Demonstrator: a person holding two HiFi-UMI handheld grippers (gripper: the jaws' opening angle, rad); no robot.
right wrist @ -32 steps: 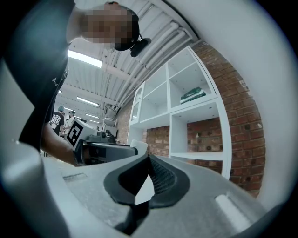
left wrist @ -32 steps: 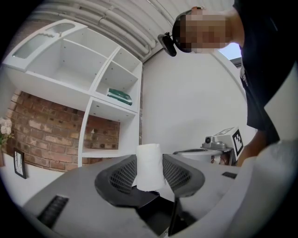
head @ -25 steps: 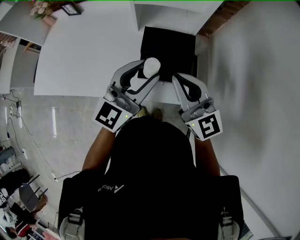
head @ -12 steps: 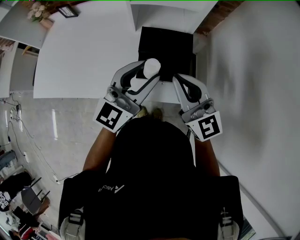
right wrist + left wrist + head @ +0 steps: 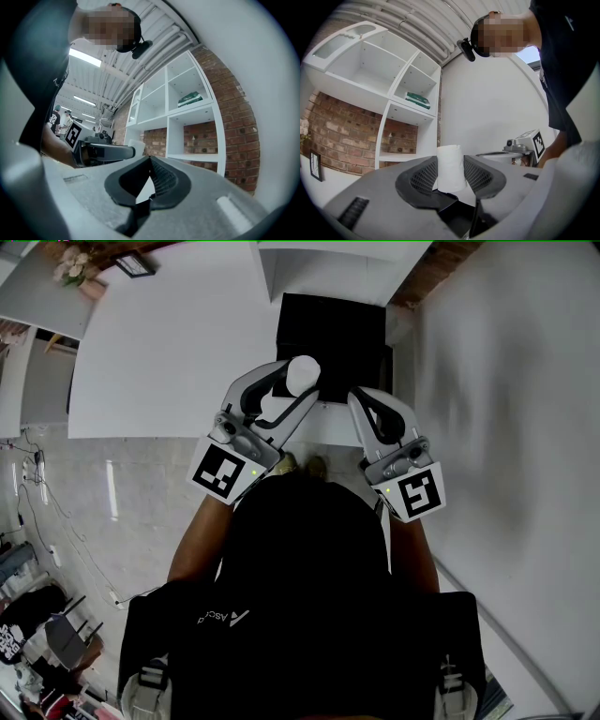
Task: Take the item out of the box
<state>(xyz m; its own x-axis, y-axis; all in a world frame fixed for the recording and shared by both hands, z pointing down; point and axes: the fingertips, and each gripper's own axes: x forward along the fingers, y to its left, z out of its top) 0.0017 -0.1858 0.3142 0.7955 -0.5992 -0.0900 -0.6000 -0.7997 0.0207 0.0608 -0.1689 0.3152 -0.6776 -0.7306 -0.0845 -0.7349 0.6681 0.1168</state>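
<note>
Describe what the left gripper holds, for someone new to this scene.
Find the white tabletop, then the black square box by its right end. At the box's near-left corner, the left gripper is shut on a small white cylinder that sticks out past the jaws. Nothing else there is pale and round; the right gripper alongside is shut and empty.

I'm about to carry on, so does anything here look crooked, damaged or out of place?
Nothing stands out. The white roll sits squarely in the left gripper, the right gripper is shut and empty, and the black box shows no visible damage.
</note>
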